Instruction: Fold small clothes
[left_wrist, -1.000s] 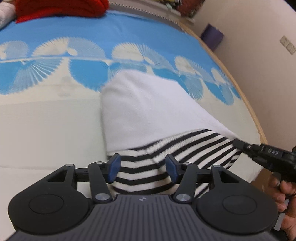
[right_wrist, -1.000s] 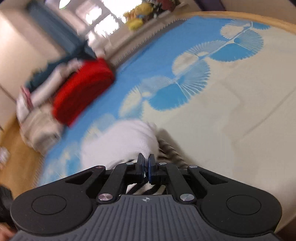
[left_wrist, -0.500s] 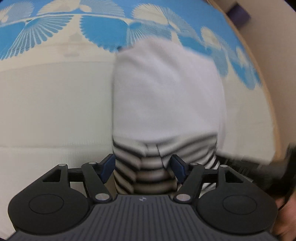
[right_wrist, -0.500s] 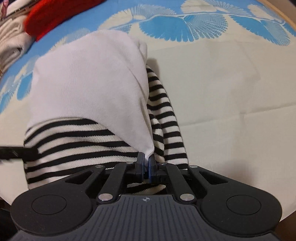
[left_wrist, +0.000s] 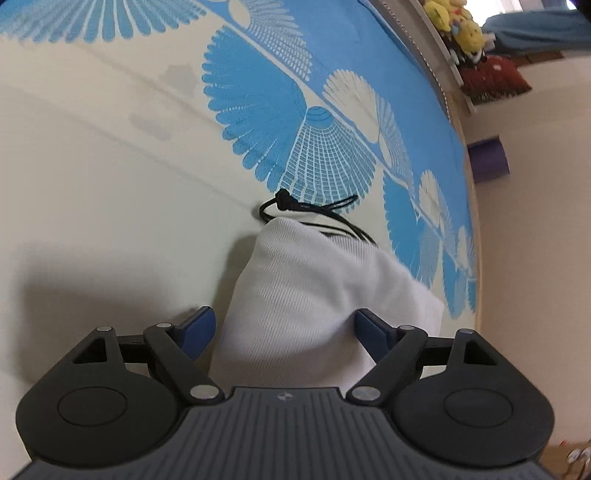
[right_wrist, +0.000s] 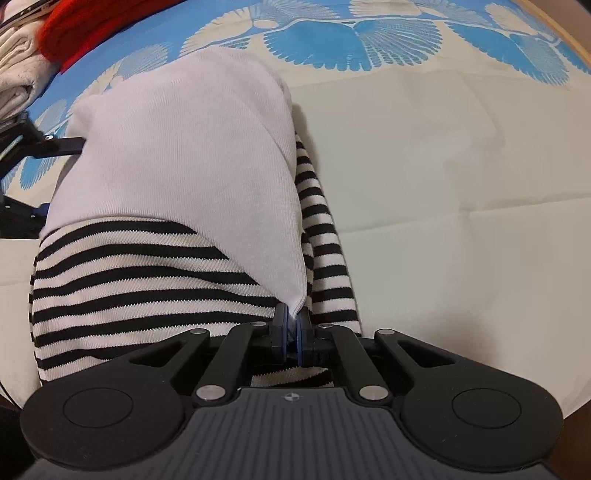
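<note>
A small garment, white on top (right_wrist: 177, 147) with a black-and-white striped part (right_wrist: 140, 280), lies folded on the bed. My right gripper (right_wrist: 291, 325) is shut on the white fabric's near corner, over the stripes. In the left wrist view the white fabric (left_wrist: 314, 295) fills the gap of my open left gripper (left_wrist: 284, 328), its blue pads (left_wrist: 195, 328) apart on either side. A black drawstring (left_wrist: 314, 210) pokes out beyond the far end of the garment. The left gripper also shows at the left edge of the right wrist view (right_wrist: 40, 144).
The bed cover (right_wrist: 443, 184) is cream with blue fan patterns (left_wrist: 295, 140). A red garment (right_wrist: 88, 26) and folded pale clothes (right_wrist: 18, 74) lie at the far left. The wooden bed edge (left_wrist: 472, 206), a purple item (left_wrist: 487, 158) and plush toys (left_wrist: 458, 18) are at the right.
My left gripper has swung round to the garment's white end and the drawstring has come into view. My right gripper has stayed shut on the white corner.
</note>
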